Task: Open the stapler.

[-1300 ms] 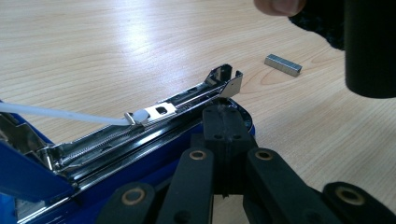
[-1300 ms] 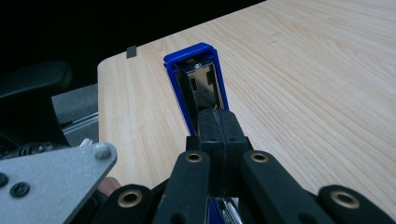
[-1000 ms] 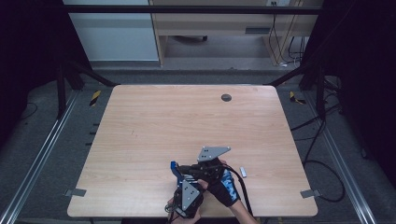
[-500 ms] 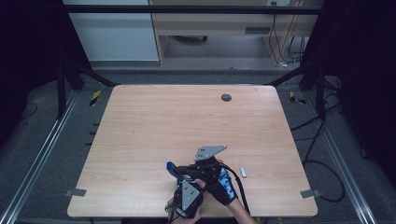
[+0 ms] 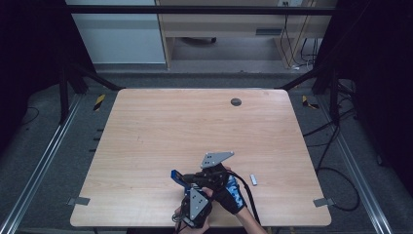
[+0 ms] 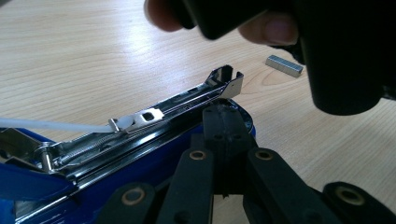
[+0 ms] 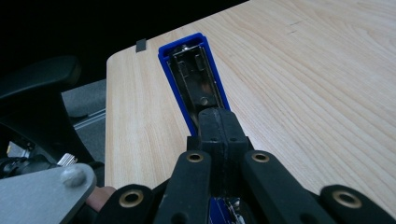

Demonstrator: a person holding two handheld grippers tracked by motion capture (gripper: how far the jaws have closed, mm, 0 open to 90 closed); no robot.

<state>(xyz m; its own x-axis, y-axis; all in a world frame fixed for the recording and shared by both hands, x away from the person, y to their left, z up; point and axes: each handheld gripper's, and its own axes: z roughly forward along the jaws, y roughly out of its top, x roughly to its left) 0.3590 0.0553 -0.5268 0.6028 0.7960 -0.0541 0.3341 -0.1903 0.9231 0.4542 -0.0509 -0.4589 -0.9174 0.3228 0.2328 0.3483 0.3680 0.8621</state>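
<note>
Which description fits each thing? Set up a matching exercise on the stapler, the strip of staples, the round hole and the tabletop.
Things:
1 stapler
2 strip of staples
3 round hole
4 tabletop

Descriptions:
A pale wood grain
B blue, opened up, metal channel showing
C dark, near the table's far edge
D small, silvery, lying loose on the wood

Pairs: 1-B, 2-D, 3-C, 4-A

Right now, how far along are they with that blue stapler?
Done: the blue stapler is swung open, its metal staple channel bare. In hand: the left gripper and right gripper both have their jaws shut at the stapler, one at the base, the other at the raised top, holding it open. Left: the strip of staples lies on the table, apparently waiting to go in.
</note>
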